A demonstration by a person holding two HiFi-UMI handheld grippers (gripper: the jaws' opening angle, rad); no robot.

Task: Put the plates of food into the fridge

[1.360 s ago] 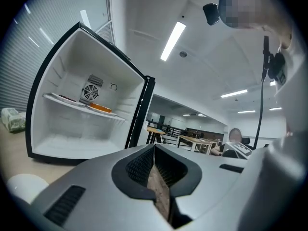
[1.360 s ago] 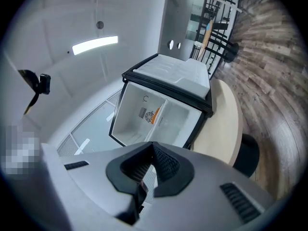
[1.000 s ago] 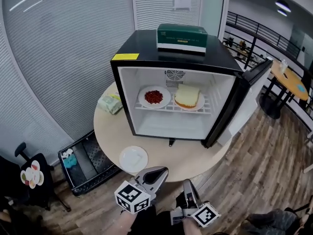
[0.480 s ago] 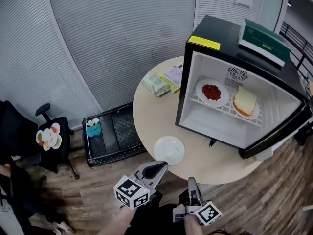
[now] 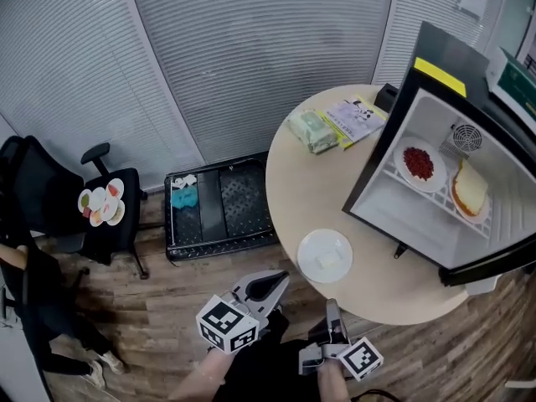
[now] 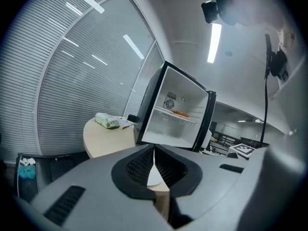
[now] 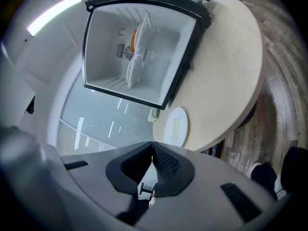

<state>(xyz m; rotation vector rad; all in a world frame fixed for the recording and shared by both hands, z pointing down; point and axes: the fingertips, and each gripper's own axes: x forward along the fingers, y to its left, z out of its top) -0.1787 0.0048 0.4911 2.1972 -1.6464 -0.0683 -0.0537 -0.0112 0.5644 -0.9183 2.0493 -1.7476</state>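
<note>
You hold two grippers low in front of you, short of the table's edge. Your left gripper [image 5: 270, 286] has its jaws pressed together with nothing between them, and your right gripper [image 5: 332, 310] is closed on itself the same way. Just beyond them, near the edge of the round table [image 5: 293, 191], sits one white plate [image 5: 325, 255] carrying a pale piece of food. Farther along the tabletop lie one green packet [image 5: 311, 131] and one leaflet [image 5: 356, 117], side by side. To the right stands the fridge [image 5: 456, 53], open. On its wire shelf rest two more plates: a plate of red food [image 5: 419, 164] and a plate of bread [image 5: 469, 189]. On the floor to the left lies one black tray [image 5: 219, 208].
</note>
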